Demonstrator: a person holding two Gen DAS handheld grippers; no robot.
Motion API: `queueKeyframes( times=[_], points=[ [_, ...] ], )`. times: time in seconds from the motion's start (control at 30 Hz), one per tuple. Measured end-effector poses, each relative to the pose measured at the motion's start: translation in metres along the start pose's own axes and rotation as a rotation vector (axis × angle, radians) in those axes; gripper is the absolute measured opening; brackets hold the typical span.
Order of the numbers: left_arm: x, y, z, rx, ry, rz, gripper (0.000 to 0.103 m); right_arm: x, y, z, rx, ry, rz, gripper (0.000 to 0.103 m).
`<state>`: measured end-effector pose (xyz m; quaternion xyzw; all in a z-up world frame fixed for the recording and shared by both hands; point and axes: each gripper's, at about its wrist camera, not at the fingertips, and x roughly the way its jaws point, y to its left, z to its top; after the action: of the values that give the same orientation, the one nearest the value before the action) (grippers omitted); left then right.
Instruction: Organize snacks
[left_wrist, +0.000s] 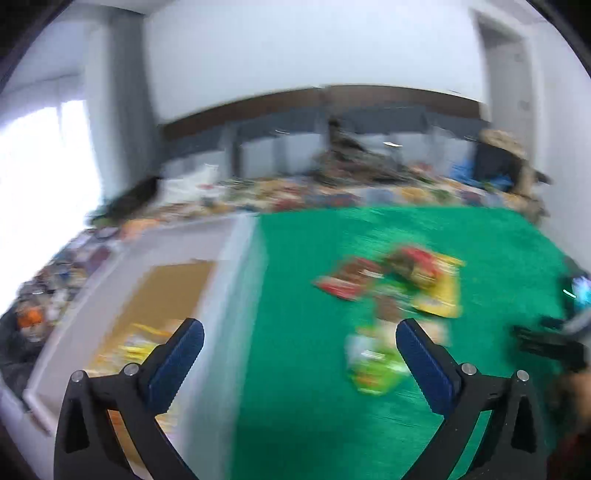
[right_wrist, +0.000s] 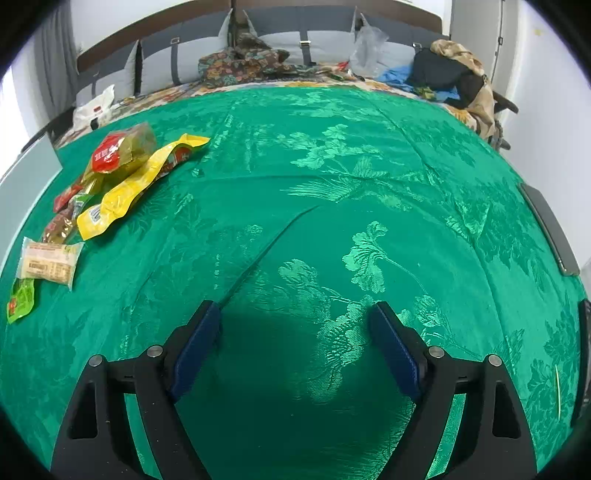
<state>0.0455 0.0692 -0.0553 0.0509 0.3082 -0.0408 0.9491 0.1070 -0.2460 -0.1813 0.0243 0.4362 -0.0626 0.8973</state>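
Snack packets (right_wrist: 110, 184) lie in a loose cluster on a green floral-patterned cloth (right_wrist: 332, 184), toward its left side in the right wrist view. The cluster includes a long yellow pouch (right_wrist: 122, 192), a red-labelled packet (right_wrist: 118, 151) resting partly on top of it, a clear-wrapped pale bar (right_wrist: 48, 262) nearer the camera, and a small green packet (right_wrist: 20, 301) just beside the bar.

The left wrist view is heavily blurred. It shows a white tray or box (left_wrist: 236, 258) with a brown base at the cloth's left edge, with a few yellowish packets (left_wrist: 136, 347) inside, apparently the place where snacks are being collected.

The left gripper (left_wrist: 299, 332) has its fingers spread wide and holds nothing; it hangs between the box and the cluster, probably ready to pick the next packet. The right gripper (right_wrist: 295, 314) is also spread wide and empty, over bare cloth well apart from the snacks.
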Motion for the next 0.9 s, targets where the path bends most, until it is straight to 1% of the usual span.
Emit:
queueKeyframes(
  times=[0.03, 0.07, 0.13, 0.23, 0.3, 0.4, 0.43, 0.47, 0.5, 0.6, 0.9],
  points=[
    [0.006, -0.008, -0.003, 0.006, 0.033, -0.033, 0.103, 0.000, 0.000, 0.000, 0.000, 0.000, 0.001, 0.086],
    [0.020, -0.022, -0.012, 0.010, 0.096, -0.086, 0.103, 0.000, 0.000, 0.000, 0.001, 0.000, 0.001, 0.086],
    [0.041, -0.038, -0.030, 0.009, 0.167, -0.141, 0.103, 0.000, 0.000, 0.000, 0.000, 0.000, 0.000, 0.086],
    [0.077, -0.052, -0.058, 0.023, 0.268, -0.164, 0.103, 0.000, -0.001, 0.000, 0.000, 0.000, 0.000, 0.086],
    [0.091, -0.053, -0.067, 0.023, 0.304, -0.155, 0.103, 0.000, -0.001, 0.000, 0.000, 0.000, 0.001, 0.087],
    [0.109, -0.050, -0.077, -0.024, 0.357, -0.154, 0.103, 0.000, -0.001, 0.000, 0.000, 0.000, 0.000, 0.087],
    [0.112, -0.049, -0.078, -0.034, 0.360, -0.146, 0.103, 0.000, -0.001, 0.000, 0.000, 0.000, 0.000, 0.087],
    [0.111, -0.050, -0.078, -0.020, 0.339, -0.136, 0.103, 0.000, -0.001, 0.000, 0.000, 0.000, 0.000, 0.087],
    [0.112, -0.052, -0.079, -0.005, 0.337, -0.133, 0.103, 0.000, -0.001, 0.000, 0.000, 0.000, 0.000, 0.087],
    [0.113, -0.050, -0.084, 0.005, 0.310, -0.142, 0.103, 0.000, -0.001, 0.000, 0.000, 0.000, 0.000, 0.087],
    [0.111, -0.047, -0.083, 0.007, 0.305, -0.139, 0.103, 0.000, -0.001, 0.000, -0.001, 0.001, 0.000, 0.087]
  ],
)
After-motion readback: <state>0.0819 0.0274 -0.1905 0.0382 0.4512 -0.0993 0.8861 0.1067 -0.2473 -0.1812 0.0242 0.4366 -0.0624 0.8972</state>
